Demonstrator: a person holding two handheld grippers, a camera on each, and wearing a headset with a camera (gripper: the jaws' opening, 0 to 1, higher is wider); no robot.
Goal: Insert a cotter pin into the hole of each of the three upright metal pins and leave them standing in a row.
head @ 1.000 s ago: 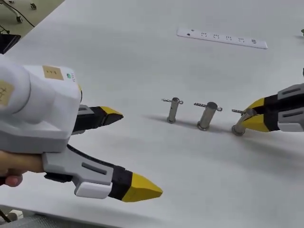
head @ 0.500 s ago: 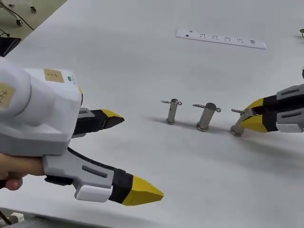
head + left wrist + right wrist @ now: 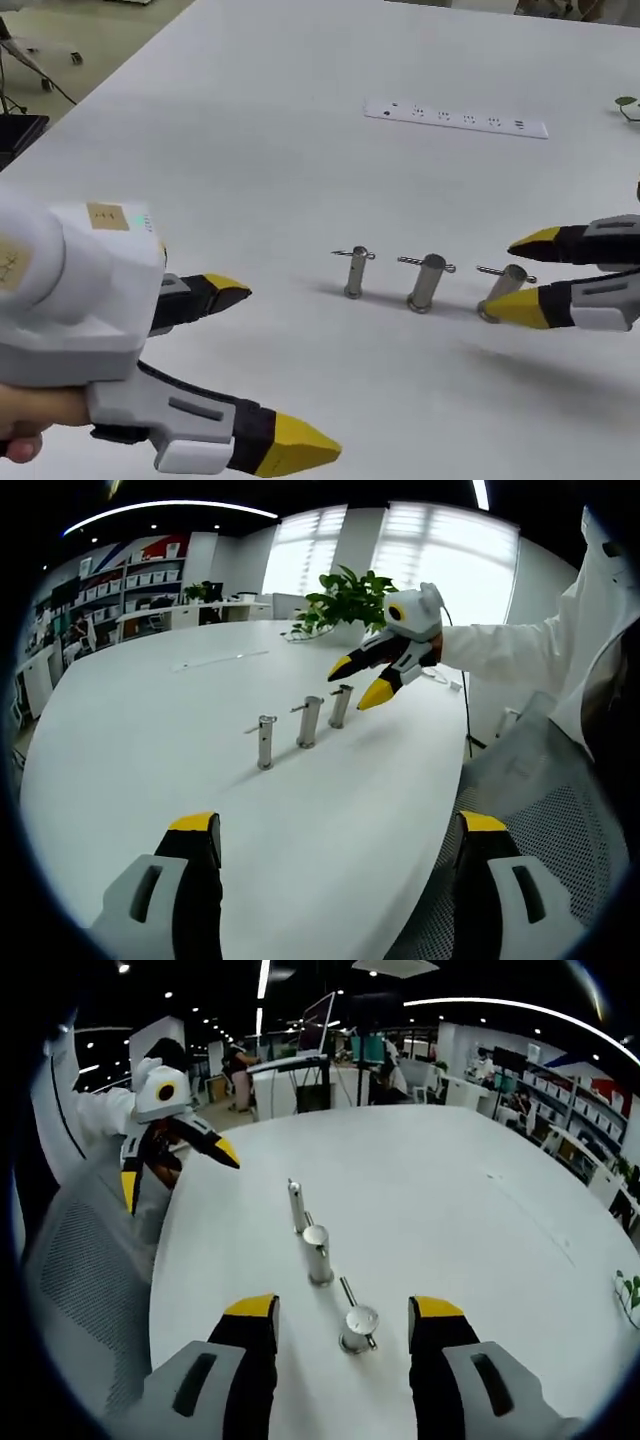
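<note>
Now released: a finished row of three

Right tongs (image 3: 508, 277) are cut off at the frame edge, and the cotter pins look thin and faint. Three upright metal pins (image 3: 427, 282) stand in a row on the bench (image 3: 250, 150), each with one cotter pin (image 3: 420, 263) through its top. The right tongs, closed about the nearest pin half a second ago, now gape with it free between them. Left tongs (image 3: 278, 370) gape wide and empty, well apart from the row.

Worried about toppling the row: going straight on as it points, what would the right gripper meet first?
Probably the nearest metal pin, just ahead between the open jaws of the right gripper; depth is unclear.
</note>
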